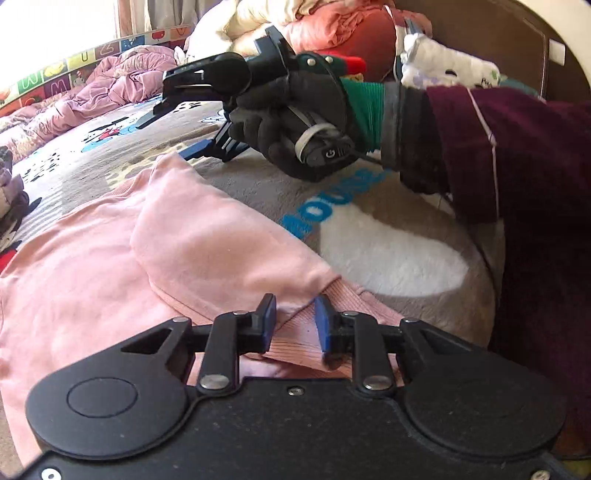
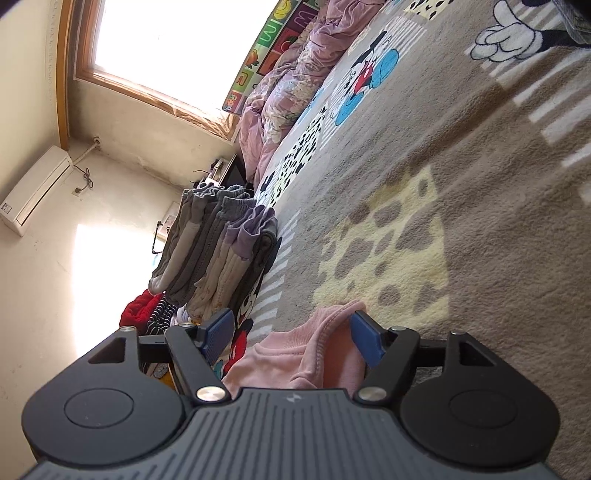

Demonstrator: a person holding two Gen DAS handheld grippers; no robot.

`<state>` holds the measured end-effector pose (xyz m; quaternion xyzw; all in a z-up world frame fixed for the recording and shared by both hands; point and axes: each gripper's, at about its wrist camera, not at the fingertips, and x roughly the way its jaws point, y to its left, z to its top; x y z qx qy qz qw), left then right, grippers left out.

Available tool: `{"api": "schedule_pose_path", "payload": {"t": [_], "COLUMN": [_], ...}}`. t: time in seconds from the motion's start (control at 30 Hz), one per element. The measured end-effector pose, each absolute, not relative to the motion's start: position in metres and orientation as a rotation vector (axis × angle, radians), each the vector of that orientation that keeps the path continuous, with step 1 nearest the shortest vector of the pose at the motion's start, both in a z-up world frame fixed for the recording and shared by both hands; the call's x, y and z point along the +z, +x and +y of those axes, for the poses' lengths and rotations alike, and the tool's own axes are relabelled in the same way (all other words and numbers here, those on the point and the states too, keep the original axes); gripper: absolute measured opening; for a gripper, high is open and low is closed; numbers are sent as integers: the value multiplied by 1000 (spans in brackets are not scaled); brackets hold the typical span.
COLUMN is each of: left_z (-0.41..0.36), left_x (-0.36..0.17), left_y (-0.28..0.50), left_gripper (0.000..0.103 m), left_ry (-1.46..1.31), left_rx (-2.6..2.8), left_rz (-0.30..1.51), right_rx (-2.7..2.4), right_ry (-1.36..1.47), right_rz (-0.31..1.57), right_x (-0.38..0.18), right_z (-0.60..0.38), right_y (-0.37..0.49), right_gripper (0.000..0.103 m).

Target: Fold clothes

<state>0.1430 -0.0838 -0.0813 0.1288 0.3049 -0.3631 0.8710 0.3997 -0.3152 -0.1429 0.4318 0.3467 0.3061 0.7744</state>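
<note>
A pink sweatshirt (image 1: 110, 266) lies spread on the cartoon blanket (image 1: 388, 258), one part folded over its middle. My left gripper (image 1: 294, 323) is open by a narrow gap at the near edge. The ribbed hem (image 1: 295, 343) lies between its blue pads. A gloved hand (image 1: 288, 122) holds my right gripper (image 1: 168, 136) at the garment's far corner. In the right wrist view the right gripper (image 2: 291, 336) stands wide open, with a bunched pink edge (image 2: 295, 354) between the fingers and not clamped.
A stack of folded grey and lilac clothes (image 2: 218, 243) stands on the blanket beyond the right gripper. A crumpled pink quilt (image 1: 122, 81) runs along the far side under the window (image 2: 166, 37). Piled bedding (image 1: 295, 22) sits at the headboard. A maroon sleeve (image 1: 517, 155) fills the right.
</note>
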Motion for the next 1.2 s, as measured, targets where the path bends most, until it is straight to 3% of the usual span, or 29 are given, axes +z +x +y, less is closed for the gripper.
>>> {"api": "schedule_pose_path", "payload": {"t": [0.13,0.27,0.33,0.47,0.53,0.93,1.07,1.2], "left_z": [-67,-66,-67,-67,-68,-63,-62,-59], "left_x": [-67,-73,-76,-83,-86,-87,-86,-82], "left_y": [143,145,147,149,150,149,148,146], "left_gripper": [19,19,19,19,19,19,19,19], "left_ry": [172,159,155,147,143,107,96,81], "left_rx": [-759,-759,-759,-758,-758,-773,-776,-782], "left_rz": [580,603,617,645,658,671,666,652], "right_rx": [640,764,861,822,787,777,738,724], "right_ry": [911,771,661,546,519,643,660,700], "right_rz": [707,643,632,766,781,750,805,760], "right_x": [-134,-114,-104,-125,-140,-134,-150,-145], "right_z": [-330,-318,-302,-272,-262,-280,-274,-283], "right_y": [391,381,375,383,388,395,402,398], "right_gripper": [70,51,48,48,37,40,34,36]}}
